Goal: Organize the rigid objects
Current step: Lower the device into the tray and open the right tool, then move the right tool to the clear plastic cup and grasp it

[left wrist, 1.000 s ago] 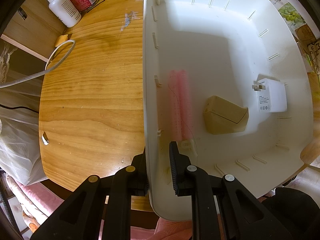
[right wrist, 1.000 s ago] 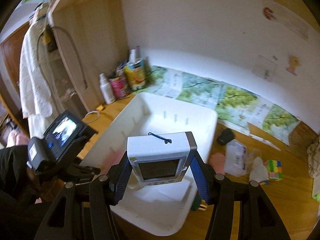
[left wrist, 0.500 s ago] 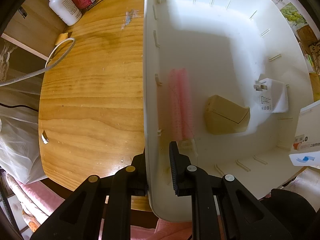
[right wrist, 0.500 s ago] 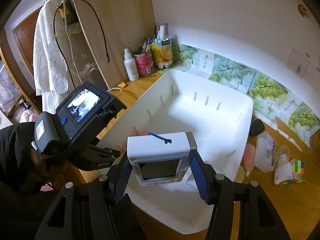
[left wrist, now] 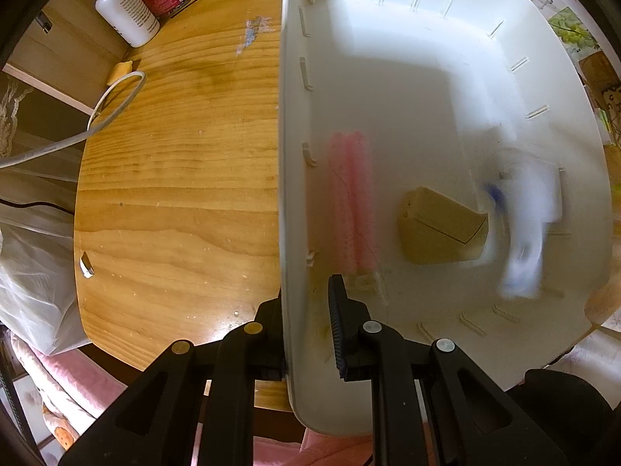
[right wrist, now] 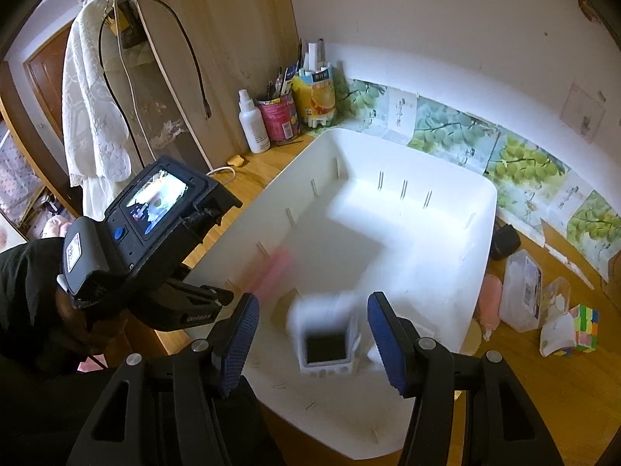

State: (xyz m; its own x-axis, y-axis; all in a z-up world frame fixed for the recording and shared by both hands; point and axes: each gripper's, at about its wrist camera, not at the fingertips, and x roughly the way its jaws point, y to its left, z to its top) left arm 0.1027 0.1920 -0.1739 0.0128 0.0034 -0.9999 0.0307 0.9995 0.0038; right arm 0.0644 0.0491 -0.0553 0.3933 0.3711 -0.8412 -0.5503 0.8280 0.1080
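On the wooden tabletop [left wrist: 174, 194] by the white wall we see a large white bin [right wrist: 446, 240]. Our left gripper [left wrist: 306, 322] points straight down and pinches the bin's side wall between its fingers. Our right gripper [right wrist: 312, 343] tilts down over the bin with its fingers spread apart, touching nothing. The white device with a dark screen [right wrist: 326, 343], blurred, is inside the bin, free of the fingers.

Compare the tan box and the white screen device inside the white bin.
The tan box is sharp and lies on the bin floor; the white screen device is motion-blurred, seemingly dropping. The box is plain tan cardboard; the device is white with a dark screen. Both are inside the white bin, neither touched by the right gripper.
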